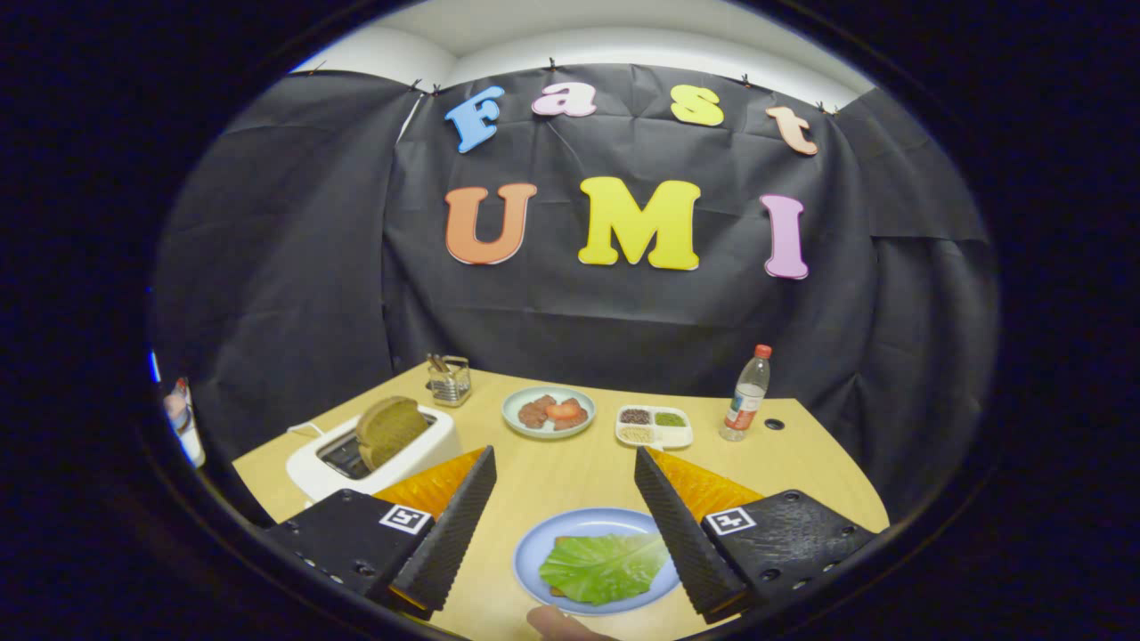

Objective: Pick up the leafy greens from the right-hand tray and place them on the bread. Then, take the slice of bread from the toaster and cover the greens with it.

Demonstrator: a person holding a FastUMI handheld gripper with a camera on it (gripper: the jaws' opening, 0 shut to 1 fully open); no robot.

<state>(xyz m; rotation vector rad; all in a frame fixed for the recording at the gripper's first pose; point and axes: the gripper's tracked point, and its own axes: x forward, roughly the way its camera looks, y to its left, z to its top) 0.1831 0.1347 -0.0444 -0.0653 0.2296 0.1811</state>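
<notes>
I hold the gripper (pixel 563 463) above the counter (pixel 570 476) with its 2 fingers (pixel 450 534) spread wide apart and clamped on nothing. Between the fingers, low and near their bases, sits a blue plate (pixel 534 556). On it lies the leafy greens (pixel 604 565), 1 flat green leaf, resting on the bread (pixel 559 540), of which I see a brown edge at the leaf's far and near left side. A fingertip of a person's hand (pixel 557 623) shows just before the plate's near rim.

Beyond the left finger stands a white toaster (pixel 378 454), with 1 slice of bread (pixel 390 429) upright and tilted in its slot, well above the top. Behind the toaster is a small metal holder (pixel 450 380). Straight ahead, beyond the fingertips, a pale green plate (pixel 517 411) carries brownish and red food pieces (pixel 554 413). Just beside it, to the right, a white tray (pixel 688 436) with 3 compartments holds dark, green and pale contents. Further right stands a clear bottle (pixel 746 396) with a red cap, upright, near the counter's far edge.
</notes>
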